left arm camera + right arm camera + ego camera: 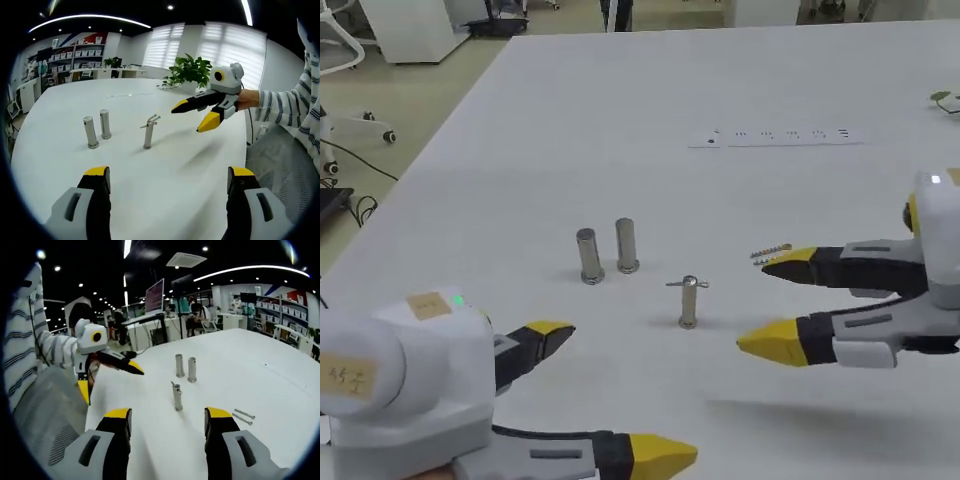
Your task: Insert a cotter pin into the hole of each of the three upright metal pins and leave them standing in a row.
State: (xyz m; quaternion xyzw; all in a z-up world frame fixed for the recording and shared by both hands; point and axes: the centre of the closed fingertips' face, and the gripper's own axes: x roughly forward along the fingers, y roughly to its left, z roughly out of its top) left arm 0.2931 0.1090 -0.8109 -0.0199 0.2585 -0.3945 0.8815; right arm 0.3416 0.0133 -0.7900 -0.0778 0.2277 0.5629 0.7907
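Jaws of the right gripper (760, 303) are held wide apart and grip nothing: tapered black fingers capped in glossy yellow, carried on a white plastic body. Just beside the tip of its farther jaw, two loose cotter pins (770, 253) are laid flat on the table. They are thin, grey and wire-like, and in the right gripper view they are seen (243, 416) just to the right of the right-hand jaw. The left gripper (615, 392), of the same make, is likewise spread open and empty, low at the near left. Between the two grippers a fitted metal pin (689, 308) is stood upright on its flanged base, with an inserted cotter pin (688, 284) passed crosswise through its top. Farther back and to the left, two smooth dull-steel cylinders are stood side by side, close but apart — the left bare pin (588, 256) and the right bare pin (626, 245). All are borne by a matte white table (570, 120).
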